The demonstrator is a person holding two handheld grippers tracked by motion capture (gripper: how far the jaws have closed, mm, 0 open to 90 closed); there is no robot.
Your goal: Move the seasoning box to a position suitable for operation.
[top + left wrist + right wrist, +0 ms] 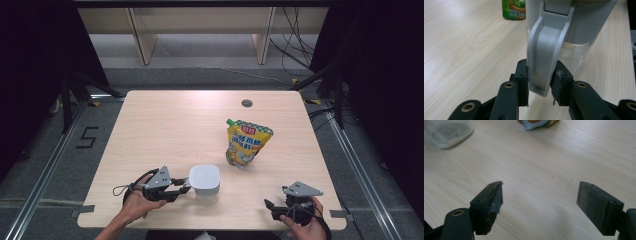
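Pale wood-grain table (165,125) is shown on a grey floor, with dark curtains at both sides and light shelving behind. Near the front edge, left of centre, the left gripper (186,188) is held level by the person's left hand (137,202), and its jaws are closed on the grey handle (546,55) of a lidded jug (205,181). In the left gripper view the black pads (522,82) are seen pressed against both sides of that handle, close to its lower tip, while the jug's clear lower wall (576,53) is seen just behind. The jug is stood upright on the table near the front edge, about midway along it, with its white square lid on top. Beyond the jug, toward the right half of the table, a yellow spouted pouch (245,142) with a green cap is stood upright, well apart from both grippers. By the front right corner the right gripper (270,207) is held in the right hand (305,225); in the right gripper view its jaws are seen spread wide over bare wood, with nothing between them. A round cable hole (246,103) is set near the far edge.
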